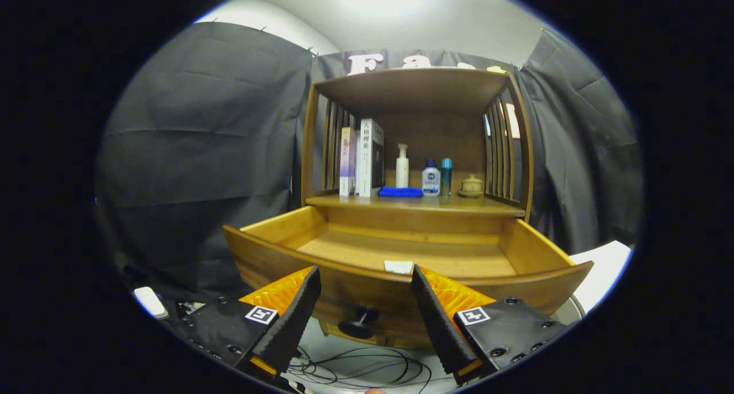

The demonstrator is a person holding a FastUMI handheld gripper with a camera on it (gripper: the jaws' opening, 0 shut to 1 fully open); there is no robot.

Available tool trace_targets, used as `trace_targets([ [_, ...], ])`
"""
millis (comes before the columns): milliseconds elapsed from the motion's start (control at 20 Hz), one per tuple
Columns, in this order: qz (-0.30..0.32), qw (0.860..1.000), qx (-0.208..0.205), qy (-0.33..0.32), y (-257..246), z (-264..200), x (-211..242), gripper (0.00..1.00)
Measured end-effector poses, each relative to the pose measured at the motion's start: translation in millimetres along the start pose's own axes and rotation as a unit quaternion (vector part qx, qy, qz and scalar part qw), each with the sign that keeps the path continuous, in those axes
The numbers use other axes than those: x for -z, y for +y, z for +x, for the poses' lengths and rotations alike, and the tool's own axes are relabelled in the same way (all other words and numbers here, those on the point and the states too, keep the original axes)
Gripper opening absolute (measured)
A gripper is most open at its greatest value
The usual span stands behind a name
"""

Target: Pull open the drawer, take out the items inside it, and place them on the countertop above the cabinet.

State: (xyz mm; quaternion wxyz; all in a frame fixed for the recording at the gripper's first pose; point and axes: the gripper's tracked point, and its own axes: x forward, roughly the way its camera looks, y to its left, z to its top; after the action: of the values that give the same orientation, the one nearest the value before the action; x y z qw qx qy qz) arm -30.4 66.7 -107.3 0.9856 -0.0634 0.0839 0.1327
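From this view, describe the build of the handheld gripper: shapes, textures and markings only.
The gripper has two wedge-shaped jaws that taper forward, each with a finely ribbed inner face and a waffle-patterned outer side. Each sits on a flat black plate fixed with round screws, and each plate carries a small square black-and-white marker. The jaws stand apart, with the drawer knob visible between them.

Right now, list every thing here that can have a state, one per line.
Drawer: pulled open.
White item: lying inside the drawer, at its front wall.
Drawer knob: free, between the fingers.
Tool: open, holding nothing.
Books: upright on the countertop.
Pump bottle: upright.
Blue cloth: folded flat.
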Motion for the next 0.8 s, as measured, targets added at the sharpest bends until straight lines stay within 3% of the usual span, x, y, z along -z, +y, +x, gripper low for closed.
trace_targets([
  [300, 0.008, 1.0, -0.016, -0.002, -14, 23, -49, 0.98],
  [800, 0.019, 0.989, -0.088, 0.119, -21, 89, -72, 0.98],
])
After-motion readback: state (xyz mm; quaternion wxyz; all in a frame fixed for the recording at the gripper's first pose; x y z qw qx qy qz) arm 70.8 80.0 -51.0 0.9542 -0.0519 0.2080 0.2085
